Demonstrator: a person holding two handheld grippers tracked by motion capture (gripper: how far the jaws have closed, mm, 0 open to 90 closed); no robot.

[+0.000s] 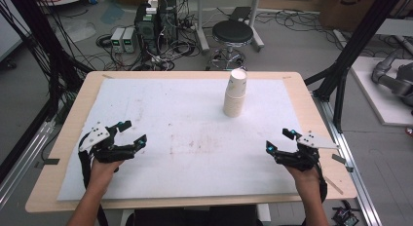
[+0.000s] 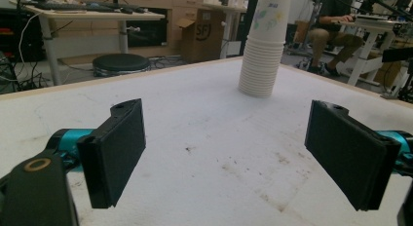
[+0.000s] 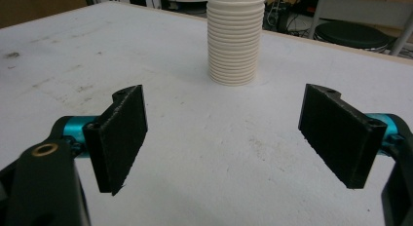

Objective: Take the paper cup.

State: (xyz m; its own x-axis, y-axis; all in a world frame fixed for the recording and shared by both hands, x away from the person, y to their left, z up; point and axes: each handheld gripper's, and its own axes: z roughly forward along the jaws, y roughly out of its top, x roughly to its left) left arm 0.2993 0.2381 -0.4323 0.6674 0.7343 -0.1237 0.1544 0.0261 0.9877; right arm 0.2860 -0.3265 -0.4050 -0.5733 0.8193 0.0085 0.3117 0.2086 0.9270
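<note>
Left tongs with jaws wide apart and nothing between them near the table's left edge, bare white mat across the middle, stack of nested paper cups upright toward the far edge right of centre, well apart from both tongs, right tongs likewise spread and holding nothing near the right edge.

**Surroundings of the work surface**

A wooden table carries a stained white mat. Beyond its far edge stands a black round stool, with electronic boxes and tangled cables on the grey floor. Cardboard box behind.
</note>
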